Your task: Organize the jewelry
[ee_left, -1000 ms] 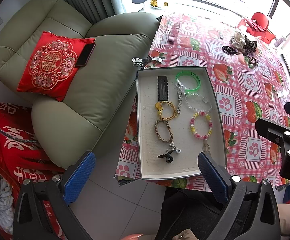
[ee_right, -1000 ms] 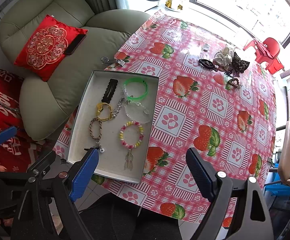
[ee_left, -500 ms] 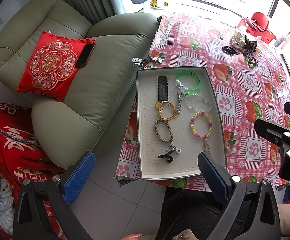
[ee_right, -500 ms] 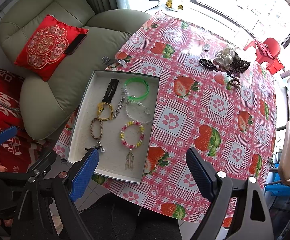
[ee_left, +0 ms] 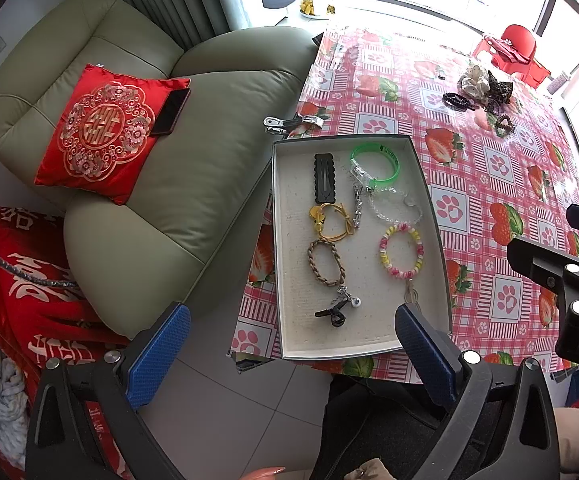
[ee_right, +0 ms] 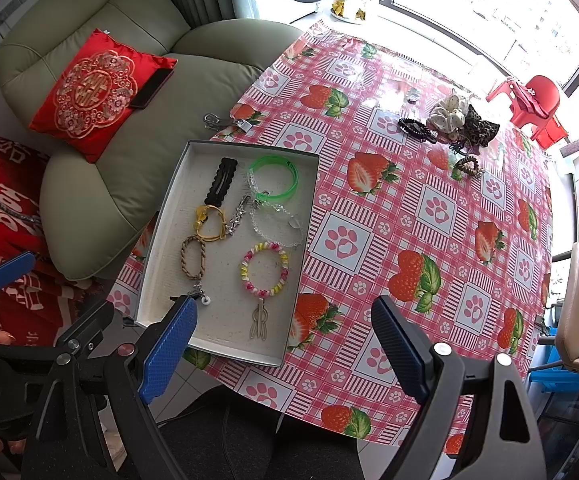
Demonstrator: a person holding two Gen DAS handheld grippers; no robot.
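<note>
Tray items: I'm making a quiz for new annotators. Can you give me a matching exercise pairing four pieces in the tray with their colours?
Things:
1. hair clip
2. plain bangle
3. braided loop
4. beaded bracelet

Colours:
A. tan
B. pink, yellow and white
C. black
D. bright green

Pairs: 1-C, 2-D, 3-A, 4-B. All lie in the tray.
</note>
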